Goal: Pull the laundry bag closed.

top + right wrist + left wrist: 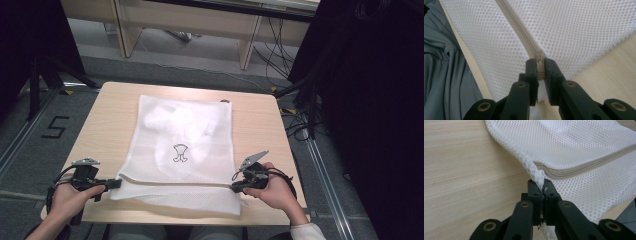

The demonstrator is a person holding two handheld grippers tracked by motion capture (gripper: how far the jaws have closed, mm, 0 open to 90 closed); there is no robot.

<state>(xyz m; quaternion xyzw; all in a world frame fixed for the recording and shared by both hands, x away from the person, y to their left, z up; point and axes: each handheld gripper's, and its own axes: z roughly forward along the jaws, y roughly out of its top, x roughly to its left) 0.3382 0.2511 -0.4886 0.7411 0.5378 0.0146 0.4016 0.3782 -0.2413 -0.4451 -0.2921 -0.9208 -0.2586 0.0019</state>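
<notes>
High view, table: a pale wooden table (100,125) stands on a grey floor, with a white mesh laundry bag (185,150) lying flat across its middle.
Left hand: the person's left hand (67,197) rests at the table's near left corner and carries the left gripper (116,183).
Left gripper: its jaws are closed on the bag's near left corner; in the left gripper view the left gripper (543,187) pinches a bunched strip of mesh between its black pads, just beside the end of the zip (584,168).
Bag: the mesh laundry bag (579,142) reaches from the near edge almost to the far edge, its near hem folded over itself.
Contents: something white and crumpled lies inside the upper half, probably cloth, though the mesh blurs it; a small dark outline print (180,153) sits near the middle.
Right gripper: the right gripper (235,188) is clamped on the bag's near right corner; in the right gripper view the right gripper (540,65) has its pads closed on the zip slider (539,60), with the zip (520,30) running away from it.
Right hand: the right hand (275,190) rests at the table's near right edge.
</notes>
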